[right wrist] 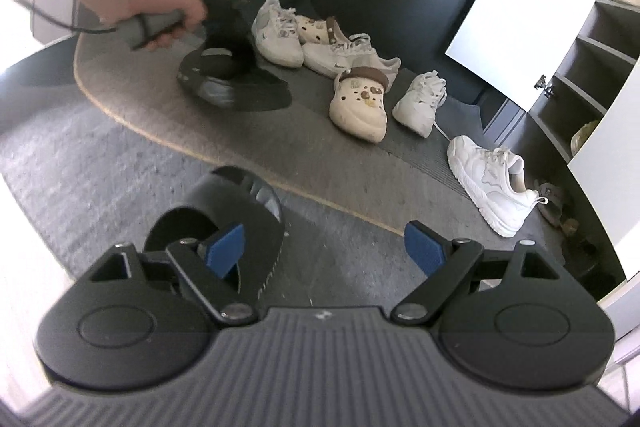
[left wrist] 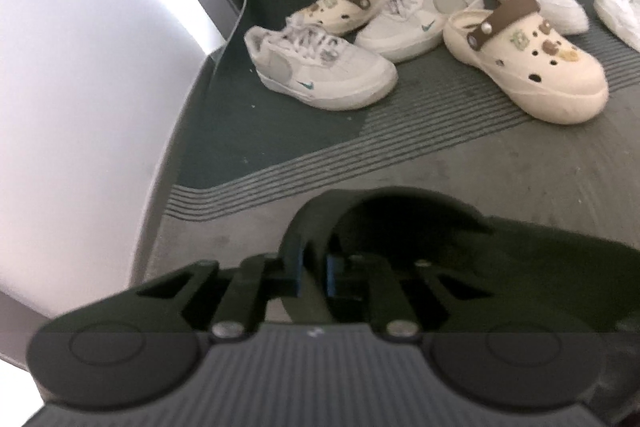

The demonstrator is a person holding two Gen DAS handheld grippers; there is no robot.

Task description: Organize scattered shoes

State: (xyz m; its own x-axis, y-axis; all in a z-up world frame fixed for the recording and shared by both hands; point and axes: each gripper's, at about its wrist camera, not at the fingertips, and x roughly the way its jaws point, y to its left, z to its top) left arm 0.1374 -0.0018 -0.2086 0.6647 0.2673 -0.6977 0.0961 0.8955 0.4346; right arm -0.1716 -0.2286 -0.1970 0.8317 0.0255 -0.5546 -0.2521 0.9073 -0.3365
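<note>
The left gripper [left wrist: 312,277] is clamped tight on the strap of a black slide sandal [left wrist: 400,227], whose sole appears tipped clear of the doormat [left wrist: 440,163] in the right wrist view, so the step in hand looks like carrying this sandal off to a tidy spot. The grip takes only the thin strap, so the sandal will likely swing; the person does well to keep the wrist steady, lift it fully clear of the mat, and set the sole down flat before letting go.

The right gripper [right wrist: 324,247] has its blue pads spread wide and holds nothing. A second black slide sandal [right wrist: 224,223] lies on the floor just behind its left finger, well placed to be picked up as the mate.

Counted left to right on the mat in the right wrist view: two grey-trimmed sneakers [right wrist: 276,35], two cream clogs [right wrist: 358,105] with brown straps, and two white sneakers [right wrist: 490,183], the nearer one by the open shoe cabinet [right wrist: 592,67]. With the two black sandals, that makes eight shoes in four pairs, none paired neatly yet.
</note>
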